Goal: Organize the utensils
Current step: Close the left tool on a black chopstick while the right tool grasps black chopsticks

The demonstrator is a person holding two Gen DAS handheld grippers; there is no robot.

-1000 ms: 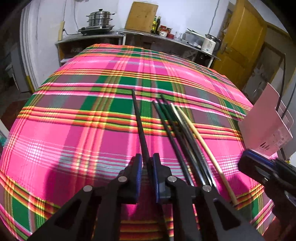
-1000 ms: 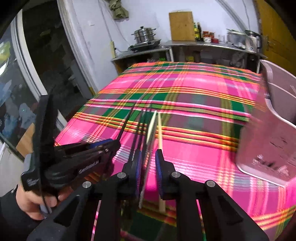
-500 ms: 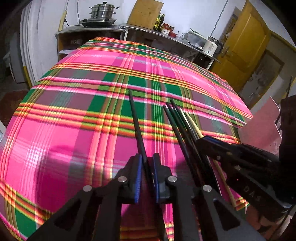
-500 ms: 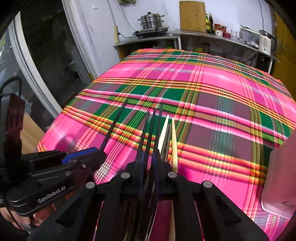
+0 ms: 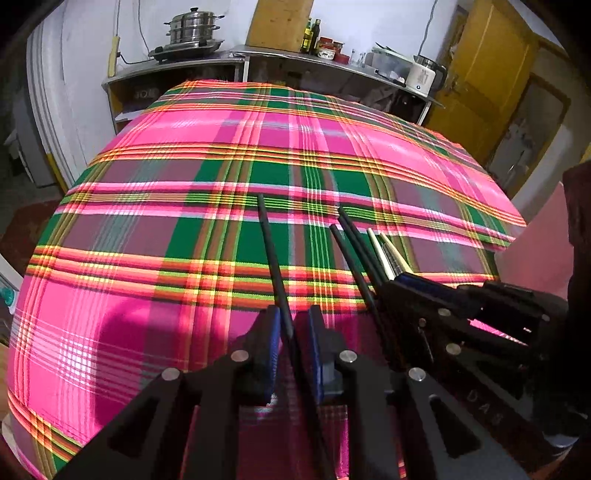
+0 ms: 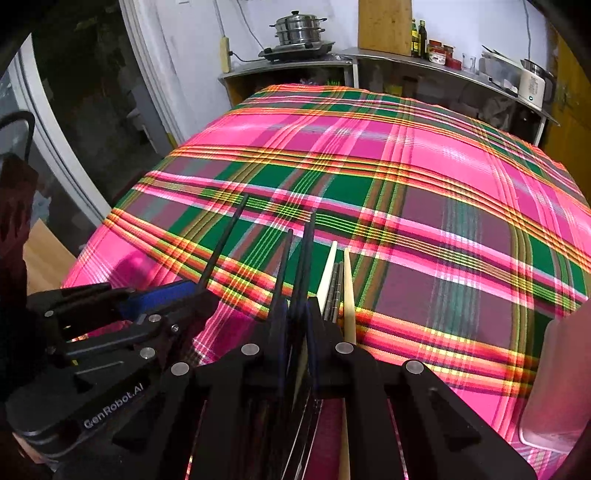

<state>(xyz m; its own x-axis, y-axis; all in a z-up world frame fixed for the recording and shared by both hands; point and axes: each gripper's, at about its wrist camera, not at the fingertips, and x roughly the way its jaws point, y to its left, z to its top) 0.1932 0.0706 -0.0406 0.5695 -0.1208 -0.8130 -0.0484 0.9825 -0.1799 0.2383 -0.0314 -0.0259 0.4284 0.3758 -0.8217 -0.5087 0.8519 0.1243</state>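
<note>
Pink, green and orange plaid cloth (image 5: 207,236) covers the counter under both my grippers, and I place everything against that cloth. Beyond its far edge runs a steel shelf (image 5: 177,68) along the white wall, carrying a stacked metal steamer pot (image 5: 192,29), a wooden board (image 5: 279,22) leaning upright, some bottles (image 5: 310,35) and a white kettle (image 5: 421,75); a yellow door (image 5: 491,74) stands off the cloth's far right corner.

Over the near left part of the cloth my left gripper (image 5: 291,336) is closed narrow on a single black chopstick (image 5: 269,251), the blue pads pressing its sides — the stick runs forward between them and its tip points toward the middle of the plaid. Seen from the right wrist, that same gripper (image 6: 173,295) sits over the cloth's near left edge.

Just to the right, my right gripper (image 6: 295,321) is nearly closed on one or two of the black chopsticks (image 6: 306,251) from a bundle near the cloth's front. I cannot tell exactly how many it pinches. Pale chopsticks (image 6: 347,288) and a grey metallic one lie just right of the pads, outside the grip, fanning forward.

At the cloth's near right edge a translucent pinkish container (image 6: 554,376) shows only in part.
</note>
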